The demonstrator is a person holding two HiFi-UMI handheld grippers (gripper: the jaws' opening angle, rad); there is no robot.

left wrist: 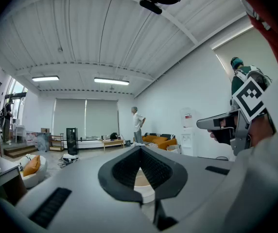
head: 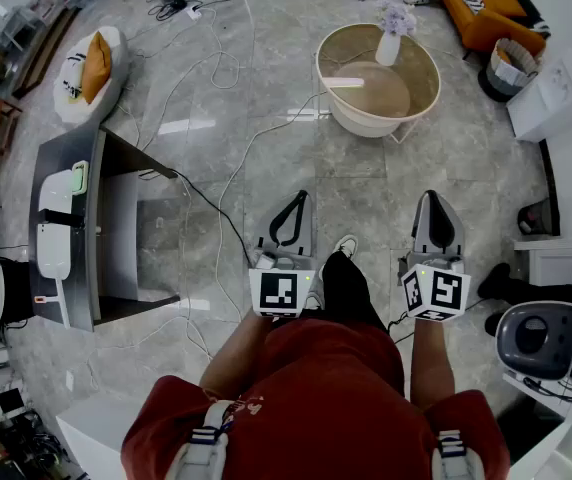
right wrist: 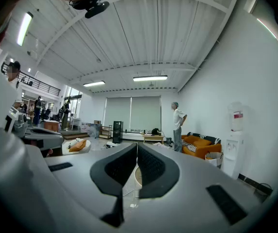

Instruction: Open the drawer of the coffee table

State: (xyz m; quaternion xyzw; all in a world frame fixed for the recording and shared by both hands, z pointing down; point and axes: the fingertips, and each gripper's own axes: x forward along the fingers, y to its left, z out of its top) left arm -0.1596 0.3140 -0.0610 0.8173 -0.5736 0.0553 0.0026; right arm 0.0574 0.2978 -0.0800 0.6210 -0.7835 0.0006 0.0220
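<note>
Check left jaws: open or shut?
Shut. In the left gripper view, the left gripper has its jaws meeting at the tips, with nothing held between them.

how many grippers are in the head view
2. The left gripper sits just left of the person's shoe; the right gripper is level with it, further right. Both have their jaws together. No others seem hidden.

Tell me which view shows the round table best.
The head view: it shows the round table whole from above, with a vase on top, out on the floor ahead. Each gripper view catches only a pale sliver of it, low in the middle of the picture.
</note>
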